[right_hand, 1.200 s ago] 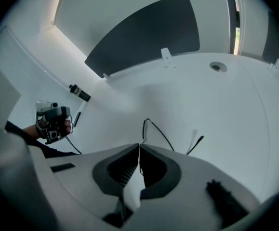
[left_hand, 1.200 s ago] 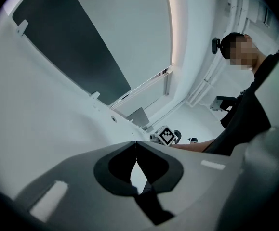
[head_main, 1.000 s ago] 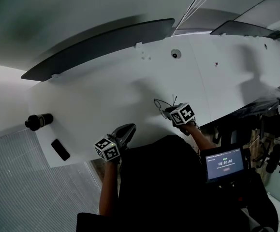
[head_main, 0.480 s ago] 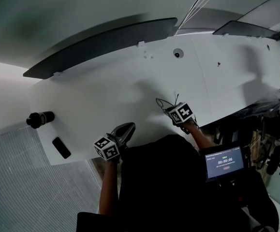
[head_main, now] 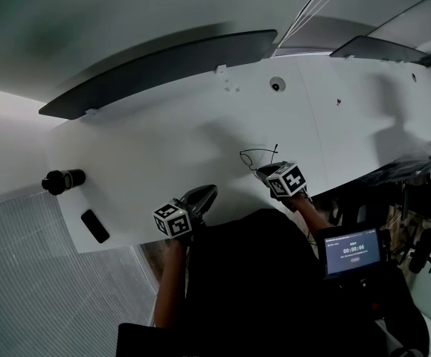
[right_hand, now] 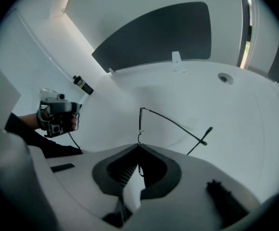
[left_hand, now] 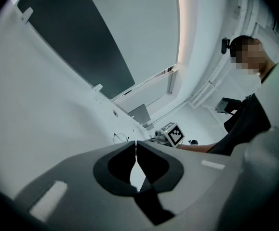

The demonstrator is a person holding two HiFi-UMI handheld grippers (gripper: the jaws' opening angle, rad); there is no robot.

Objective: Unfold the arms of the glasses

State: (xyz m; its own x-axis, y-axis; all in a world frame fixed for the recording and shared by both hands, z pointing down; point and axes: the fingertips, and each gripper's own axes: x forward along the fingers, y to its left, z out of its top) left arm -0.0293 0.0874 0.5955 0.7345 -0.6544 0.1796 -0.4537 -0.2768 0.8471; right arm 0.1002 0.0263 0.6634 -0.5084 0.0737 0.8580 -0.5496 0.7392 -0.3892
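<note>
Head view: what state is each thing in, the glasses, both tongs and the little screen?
Glasses: pinched at the frame, one arm sticking out.
Right tongs: just closed on the glasses.
Left tongs: shut, empty.
Screen: lit.

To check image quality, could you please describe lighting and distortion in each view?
Head view: dim, the white table bowed into an arc, soft shadow beside the thin black wire-framed glasses. Left gripper view: fisheye vignette, bright light strip blown out. Right gripper view: dark corners, glasses crisp.
</note>
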